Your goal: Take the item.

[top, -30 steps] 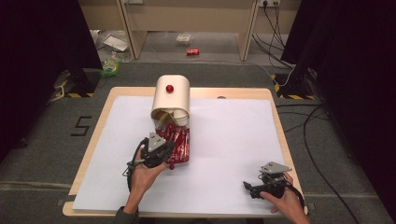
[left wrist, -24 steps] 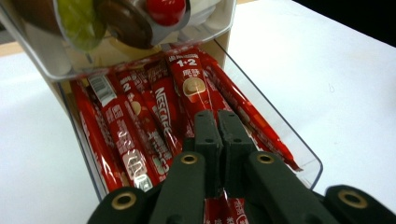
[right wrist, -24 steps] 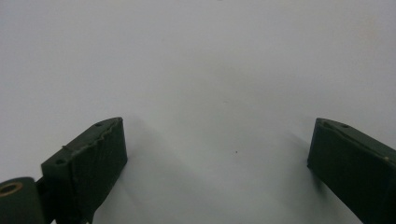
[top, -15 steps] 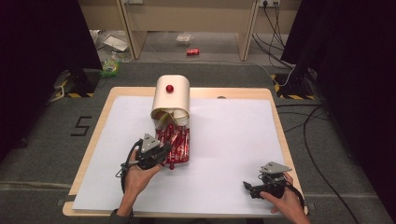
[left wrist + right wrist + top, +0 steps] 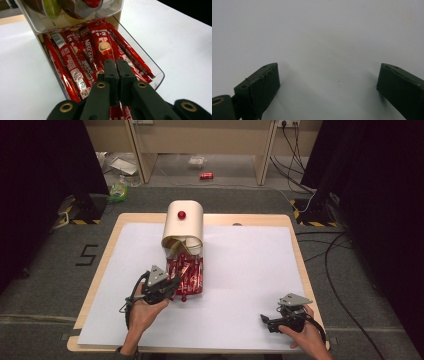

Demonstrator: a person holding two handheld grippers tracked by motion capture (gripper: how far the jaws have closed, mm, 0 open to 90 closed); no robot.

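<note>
Two black jaws of the left gripper (image 5: 116,65) stand pressed together, with barely a seam between them, over the near end of a clear plastic drawer (image 5: 152,65); whether a sachet is pinched between them cannot be told, since the tips hide what lies under them. Red Nescafé stick sachets (image 5: 85,53) fill the drawer side by side, running lengthwise from its near lip back under the dispenser (one bears a "1+2" print and a cup picture, another a barcode). From the high view the left gripper (image 5: 167,287) sits at the near left corner of the drawer (image 5: 186,276), held by the left hand (image 5: 141,312), its grey three-cornered plate on top and its cable looping beside the wrist; the drawer is pulled out from the bottom of a cream dispenser box (image 5: 184,226) with a rounded top and a red knob (image 5: 181,214). Well apart, near the table's front right corner, the right gripper (image 5: 263,319) rests low in the right hand (image 5: 302,334); its own view shows its jaws spread wide above the bare white sheet (image 5: 324,37). That sheet covers most of the wooden table (image 5: 111,240); on the floor beyond the far edge lies a red can (image 5: 206,175).
</note>
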